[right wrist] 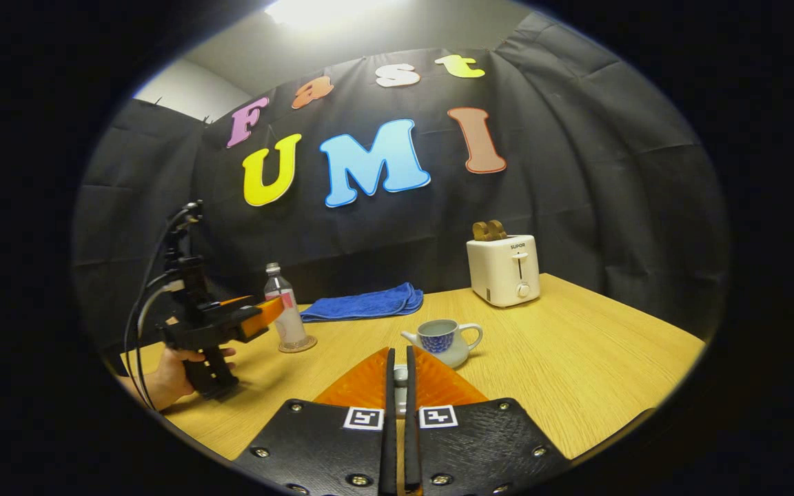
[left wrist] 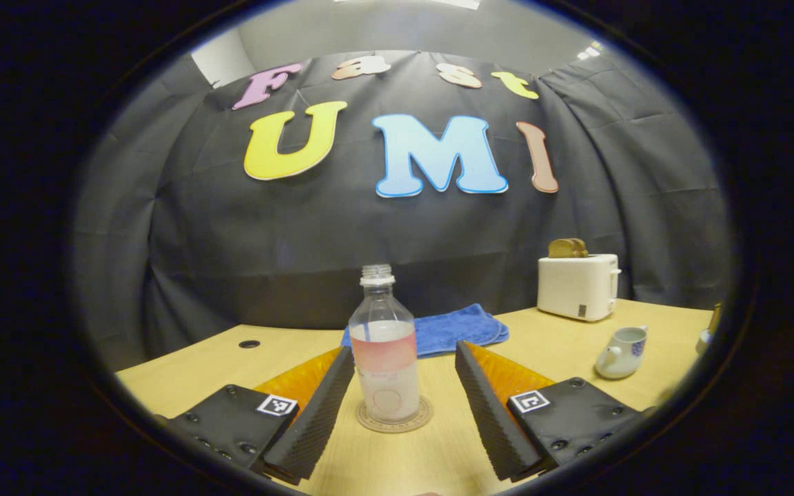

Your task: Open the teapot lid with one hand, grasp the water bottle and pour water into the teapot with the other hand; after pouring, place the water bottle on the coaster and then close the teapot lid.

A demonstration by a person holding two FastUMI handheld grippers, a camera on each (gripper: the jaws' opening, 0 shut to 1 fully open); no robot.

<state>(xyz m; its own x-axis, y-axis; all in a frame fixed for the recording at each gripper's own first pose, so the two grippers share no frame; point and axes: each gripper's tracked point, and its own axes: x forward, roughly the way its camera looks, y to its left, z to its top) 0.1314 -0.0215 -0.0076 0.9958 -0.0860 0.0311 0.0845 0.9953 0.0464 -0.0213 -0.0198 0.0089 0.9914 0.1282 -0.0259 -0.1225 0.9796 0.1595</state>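
Teapot lid [right wrist: 400, 375]: small pale piece clamped between the nearly closed fingers of the right gripper [right wrist: 398, 386], bottom centre of the right gripper view, held above the table [right wrist: 576, 372]. Teapot [right wrist: 444, 341]: white with a blue pattern, uncovered, upright on the table just beyond those fingers, slightly right of centre, spout to the left and handle to the right; in the left gripper view it sits at lower right [left wrist: 622, 352]. Left gripper [left wrist: 404, 393]: fingers spread apart at the bottom of the left gripper view, one on each side of the bottle and not touching it; in the right gripper view it appears at middle left [right wrist: 259, 318], held by a hand [right wrist: 173, 375], cables trailing from its top, tips near the bottle. Bottle [left wrist: 384, 344]: clear plastic, uncapped, with a pink label, upright on the coaster, centre of the left gripper view, partly filled as far as can be told; middle left in the right gripper view [right wrist: 285, 310]. Coaster [left wrist: 395, 417]: round, tan, flat on the table under the bottle. Cloth [left wrist: 449, 329]: blue, folded, lying behind the bottle near the table's far edge. Toaster [left wrist: 578, 284]: white, with toast standing in its slots, at the table's far right, well apart from the teapot.
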